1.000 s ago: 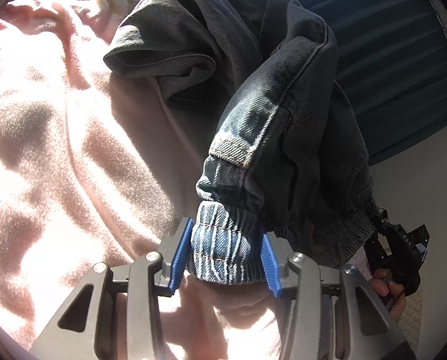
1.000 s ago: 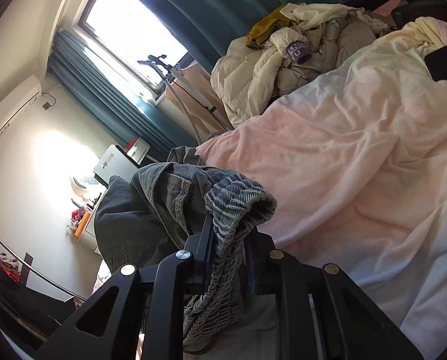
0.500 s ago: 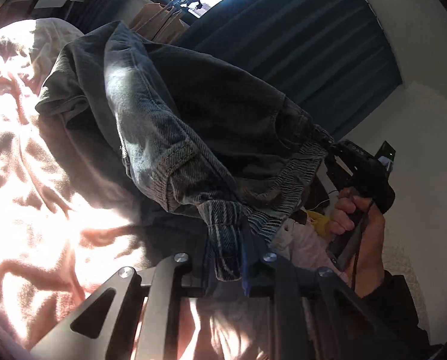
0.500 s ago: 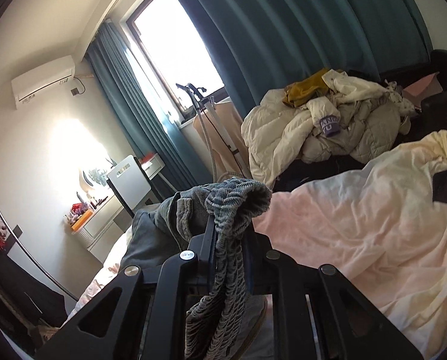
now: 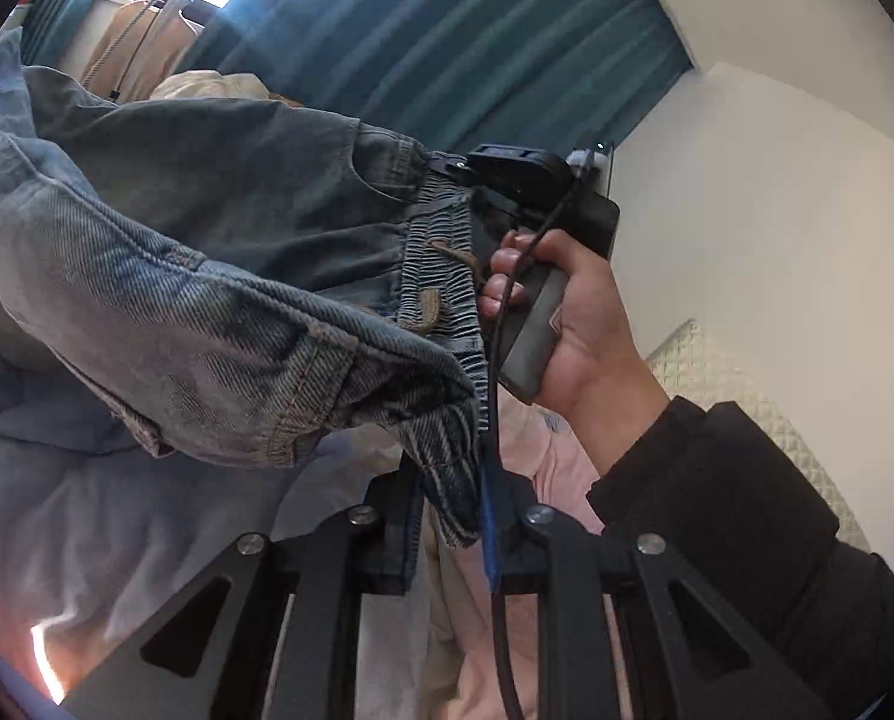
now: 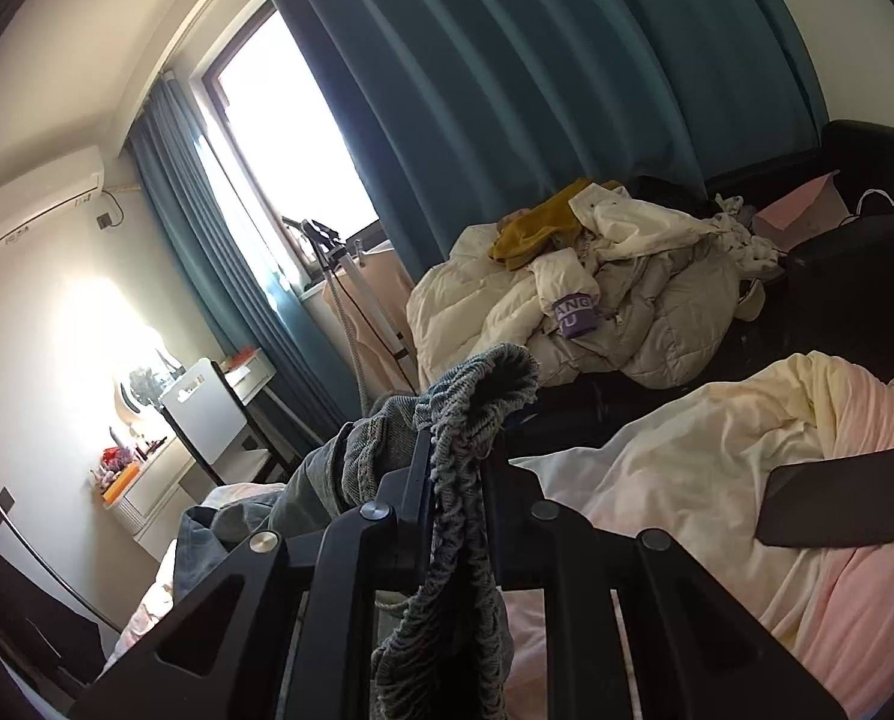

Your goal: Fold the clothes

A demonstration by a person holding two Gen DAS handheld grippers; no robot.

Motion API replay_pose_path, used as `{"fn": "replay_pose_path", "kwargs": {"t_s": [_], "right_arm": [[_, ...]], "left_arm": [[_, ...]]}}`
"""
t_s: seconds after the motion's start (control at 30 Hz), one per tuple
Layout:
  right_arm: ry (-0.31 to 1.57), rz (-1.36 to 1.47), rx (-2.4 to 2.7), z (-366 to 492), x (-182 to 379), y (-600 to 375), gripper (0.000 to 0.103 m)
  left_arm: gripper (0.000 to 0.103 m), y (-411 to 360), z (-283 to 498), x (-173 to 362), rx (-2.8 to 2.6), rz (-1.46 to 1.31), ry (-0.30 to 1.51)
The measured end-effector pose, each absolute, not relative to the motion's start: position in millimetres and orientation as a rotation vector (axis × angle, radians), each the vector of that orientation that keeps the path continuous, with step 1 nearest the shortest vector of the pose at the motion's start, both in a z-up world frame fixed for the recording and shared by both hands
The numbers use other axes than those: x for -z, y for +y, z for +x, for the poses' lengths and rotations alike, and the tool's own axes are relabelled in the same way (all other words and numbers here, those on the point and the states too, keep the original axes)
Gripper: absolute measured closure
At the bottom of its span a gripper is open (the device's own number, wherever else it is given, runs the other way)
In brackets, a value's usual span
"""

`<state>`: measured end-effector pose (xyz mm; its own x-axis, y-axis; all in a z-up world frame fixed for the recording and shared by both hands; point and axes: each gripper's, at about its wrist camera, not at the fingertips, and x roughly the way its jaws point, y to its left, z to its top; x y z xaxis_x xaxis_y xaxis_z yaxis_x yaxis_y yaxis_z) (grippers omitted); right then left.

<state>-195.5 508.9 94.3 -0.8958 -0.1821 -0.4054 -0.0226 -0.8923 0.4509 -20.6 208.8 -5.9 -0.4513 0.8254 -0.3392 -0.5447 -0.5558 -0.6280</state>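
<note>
Jaws of the left gripper [image 5: 450, 516] have just been closing and are clamped on the ribbed elastic waistband of the faded blue denim trousers [image 5: 165, 300]. Jaws of the right gripper [image 6: 456, 468] are clenched on another stretch of the same waistband, which bunches above its fingers and hangs below them. The trousers are held in the air between the two grippers, above the rumpled pink and cream bedsheet [image 6: 747, 480]. In the left wrist view, the person's right hand [image 5: 573, 324], in a black sleeve [image 5: 741, 516], grips the right gripper's handle. A dark flat phone [image 6: 834, 495] lies on the bedsheet. A pile of pale quilted jackets [image 6: 597, 312] sits before the teal pleated curtain [image 6: 507, 90].
</note>
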Motion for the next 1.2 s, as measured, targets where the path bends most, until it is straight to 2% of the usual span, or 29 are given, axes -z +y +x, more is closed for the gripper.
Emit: {"fn": "replay_pose_path", "kwargs": {"t_s": [0.27,0.43,0.5,0.53,0.6,0.67,0.73,0.77,0.83,1.17,1.2], "right_arm": [[-0.659,0.970,2.897,-246,25,556,0.090],[-0.761,0.961,2.853,-243,54,571,0.089],[-0.750,0.955,2.852,-239,49,570,0.086],[-0.715,0.967,2.862,-236,44,566,0.080],[-0.639,1.000,2.884,-231,33,557,0.075],[-0.578,1.019,2.897,-223,22,548,0.071],[-0.559,1.008,2.895,-207,10,540,0.054],[-0.560,1.002,2.893,-198,5,536,0.051],[-0.537,0.989,2.891,-179,-7,526,0.051],[-0.363,0.869,2.866,-83,-82,450,0.050],[-0.351,0.857,2.862,-75,-88,441,0.050]], "left_arm": [[0.087,250,-48,100,-1.983,-1.054,-0.480],[0.085,226,-39,98,-1.952,-1.049,-0.480],[0.084,212,-33,92,-1.961,-1.053,-0.439],[0.082,203,-30,90,-1.967,-1.056,-0.415],[0.077,188,-19,88,-1.981,-1.064,-0.363],[0.060,175,-7,81,-2.008,-1.074,-0.326],[0.049,164,5,71,-2.061,-1.068,-0.299],[0.046,155,12,66,-2.089,-1.058,-0.288],[0.043,139,23,57,-2.127,-1.051,-0.268],[0.043,132,13,13,-2.237,-0.995,-0.125],[0.043,113,20,7,-2.258,-0.984,-0.124]]}}
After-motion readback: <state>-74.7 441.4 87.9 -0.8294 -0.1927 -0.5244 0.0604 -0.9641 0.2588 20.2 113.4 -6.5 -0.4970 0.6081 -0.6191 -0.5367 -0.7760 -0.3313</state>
